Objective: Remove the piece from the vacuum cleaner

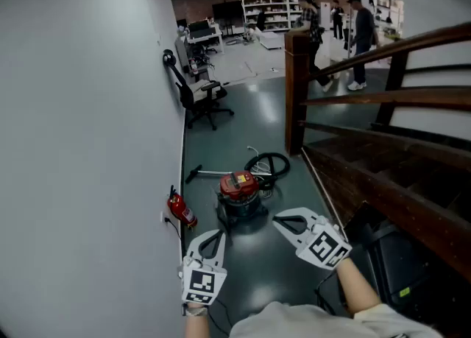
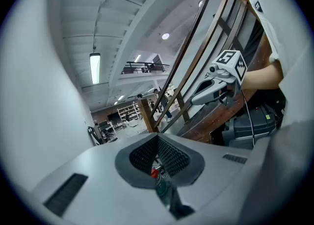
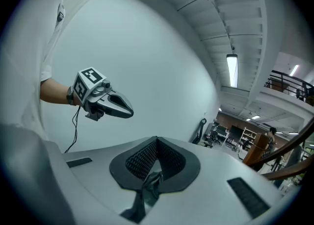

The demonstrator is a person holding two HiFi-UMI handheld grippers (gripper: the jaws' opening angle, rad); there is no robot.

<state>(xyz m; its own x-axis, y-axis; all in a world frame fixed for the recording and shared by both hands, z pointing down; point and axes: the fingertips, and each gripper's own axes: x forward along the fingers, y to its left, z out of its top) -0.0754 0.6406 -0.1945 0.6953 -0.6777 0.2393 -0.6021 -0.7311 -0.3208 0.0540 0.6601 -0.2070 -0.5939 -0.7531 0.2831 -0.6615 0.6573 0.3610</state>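
The red-topped vacuum cleaner point(image 1: 239, 188) stands on the floor point(image 1: 250, 108) at the centre of the head view, its hose point(image 1: 271, 163) coiled just behind it toward the upper right. The left gripper point(image 1: 216, 235) and right gripper point(image 1: 280, 219) hang short of it at lower centre, jaws pressed together with nothing between them. Pulling with one gripper alone would likely drag or tip the canister rather than free the piece. A swing toward the left could knock the fire extinguisher point(image 1: 181, 210) nearby.

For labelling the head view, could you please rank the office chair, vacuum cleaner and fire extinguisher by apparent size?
1. office chair, largest although farthest away
2. vacuum cleaner
3. fire extinguisher, clearly smallest
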